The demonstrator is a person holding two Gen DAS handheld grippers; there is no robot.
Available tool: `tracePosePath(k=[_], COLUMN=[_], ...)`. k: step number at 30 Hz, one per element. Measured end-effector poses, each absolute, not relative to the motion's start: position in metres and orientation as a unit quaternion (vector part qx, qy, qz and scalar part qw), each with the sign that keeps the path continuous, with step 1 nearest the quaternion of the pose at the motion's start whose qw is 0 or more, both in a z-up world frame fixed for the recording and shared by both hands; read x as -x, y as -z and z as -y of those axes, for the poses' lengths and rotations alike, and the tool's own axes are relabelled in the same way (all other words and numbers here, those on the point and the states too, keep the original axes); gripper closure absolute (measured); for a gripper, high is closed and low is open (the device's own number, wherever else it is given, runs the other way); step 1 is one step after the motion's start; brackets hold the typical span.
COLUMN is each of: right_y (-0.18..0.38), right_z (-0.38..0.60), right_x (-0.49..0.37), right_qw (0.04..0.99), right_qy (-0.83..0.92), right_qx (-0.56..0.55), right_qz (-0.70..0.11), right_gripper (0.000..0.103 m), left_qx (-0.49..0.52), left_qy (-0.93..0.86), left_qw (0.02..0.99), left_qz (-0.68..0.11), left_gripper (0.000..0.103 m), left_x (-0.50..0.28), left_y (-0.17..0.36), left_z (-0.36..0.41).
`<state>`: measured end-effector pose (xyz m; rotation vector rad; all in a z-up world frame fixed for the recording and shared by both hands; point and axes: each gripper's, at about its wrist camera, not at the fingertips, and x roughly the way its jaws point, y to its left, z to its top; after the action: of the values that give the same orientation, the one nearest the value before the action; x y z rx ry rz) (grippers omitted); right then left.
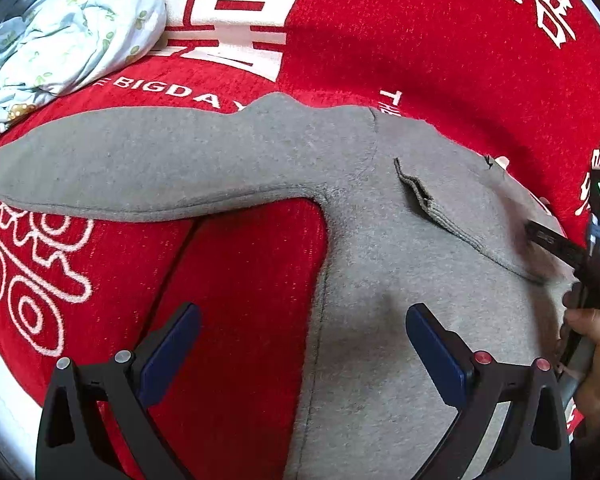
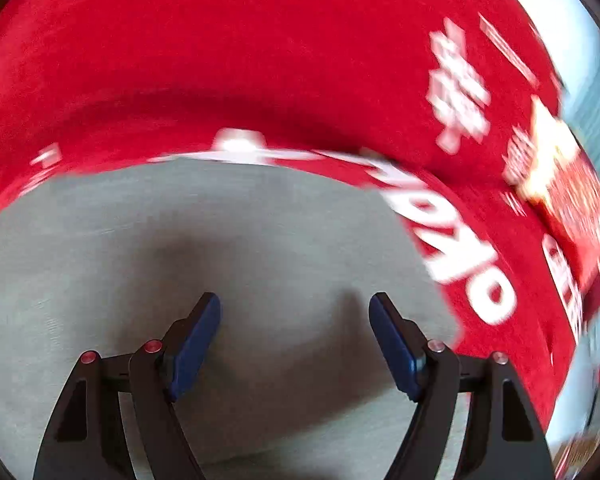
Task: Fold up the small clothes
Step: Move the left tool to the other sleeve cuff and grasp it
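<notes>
A small grey sweatshirt [image 1: 380,248] lies flat on the red blanket [image 1: 440,48], one sleeve [image 1: 140,168] stretched out to the left. My left gripper [image 1: 302,320] is open and empty, hovering over the garment's left side seam below the armpit. The right gripper's body [image 1: 596,248], held by a hand, shows at the right edge over the grey cloth. In the right wrist view, blurred by motion, my right gripper [image 2: 295,312] is open and empty above the grey fabric [image 2: 180,248], near its far edge.
A crumpled pale floral cloth [image 1: 72,28] lies at the far left on the blanket. White characters and lettering [image 1: 236,20] are printed on the red blanket [image 2: 260,60]. A pale floor strip [image 2: 596,92] shows beyond the blanket's right edge.
</notes>
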<state>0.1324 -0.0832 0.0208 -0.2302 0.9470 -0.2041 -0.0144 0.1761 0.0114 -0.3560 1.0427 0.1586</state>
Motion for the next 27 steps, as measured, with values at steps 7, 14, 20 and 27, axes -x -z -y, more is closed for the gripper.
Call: tracePosePath(k=[7,14,20,27], right_y=[-0.021,-0.035,-0.028,-0.021], right_z=[-0.058,-0.041,0.052,0.004], right_x=[-0.076,-0.085,-0.117,-0.109], right_qw=[0.881,0.853,0.863,0.841], right_qy=[-0.094,-0.211,-0.042,-0.179], right_qx=[0.222,0.045,-0.079,-0.049], right_qz=[-0.408,-0.475,-0.498,-0.509], right_gripper=[0.023,0.022,0.022,0.02], left_qx=[0.17,0.198,0.254,0.318], left_qy=[-0.097,-0.138,-0.201,-0.295], left_qw=[0.848,0.842,0.819,0.778], left_qz=[-0.493,-0.482,-0.474,-0.454], left_gripper=[0.0,0.0,0.0,0.0], left_x=[0.021,0.03,0.041,0.059], left_y=[-0.012,-0.015,-0.015,-0.011], left_z=[-0.193,-0.238,-0.294,-0.372])
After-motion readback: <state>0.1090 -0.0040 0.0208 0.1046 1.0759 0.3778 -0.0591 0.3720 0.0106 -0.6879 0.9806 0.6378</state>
